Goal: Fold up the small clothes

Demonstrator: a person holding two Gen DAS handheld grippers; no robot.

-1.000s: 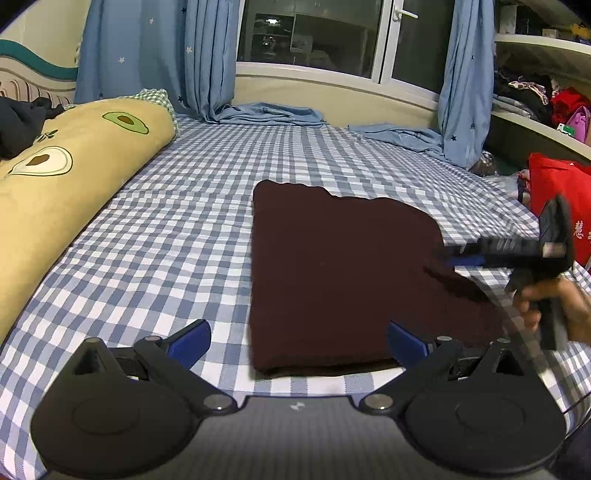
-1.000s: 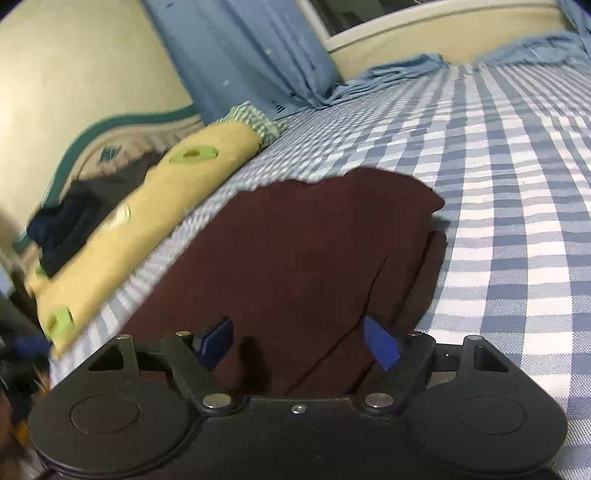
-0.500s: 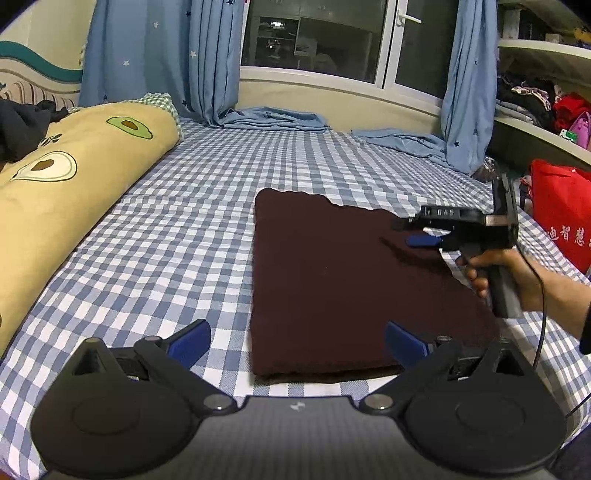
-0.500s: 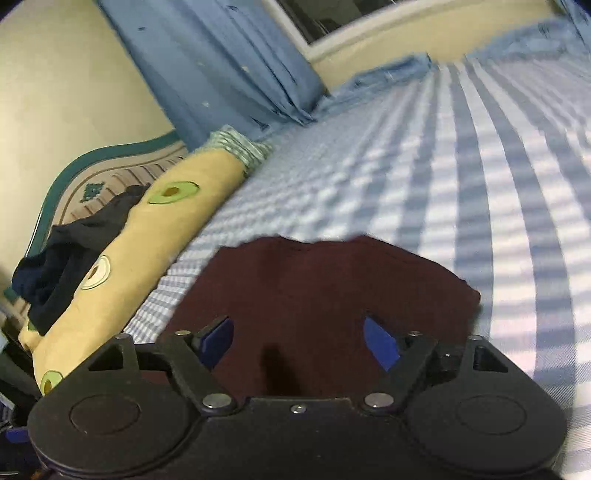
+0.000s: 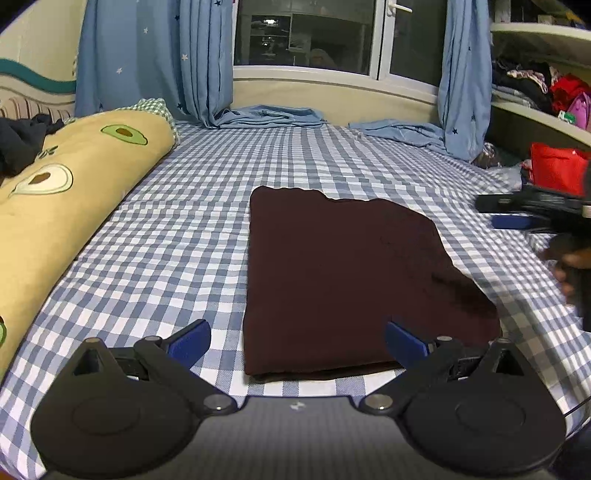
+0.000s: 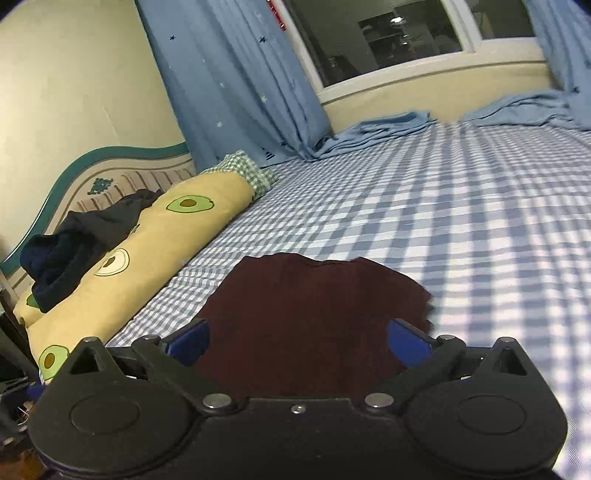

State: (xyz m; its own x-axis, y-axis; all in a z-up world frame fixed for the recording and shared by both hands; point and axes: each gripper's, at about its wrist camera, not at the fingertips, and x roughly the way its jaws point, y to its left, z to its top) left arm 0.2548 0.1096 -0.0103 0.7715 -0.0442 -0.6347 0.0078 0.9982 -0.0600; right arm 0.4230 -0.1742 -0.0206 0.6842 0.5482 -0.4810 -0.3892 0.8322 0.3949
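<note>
Maroon cloth (image 5: 347,273) lies folded flat on bed (image 5: 177,229); both tongs, left (image 5: 297,341) & right (image 6: 297,341), wide, empty – next fold needs an edge grip

The left wrist view is looking down the blue-checked bed (image 5: 184,236) toward the window; the right is sitting low, facing headboard-side, both sharing the folded dark maroon cloth (image 5: 343,273) (image 6: 314,310).

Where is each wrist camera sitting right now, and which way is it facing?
Left wrist: on the left gripper, jaws open, above the near edge of the folded maroon garment, facing the window; the right gripper and hand show at right.
Right wrist: on the right gripper, jaws open, low over the garment, facing the avocado pillow and headboard.
Shared: garment, pillow, checkered sheet, curtains.
</note>
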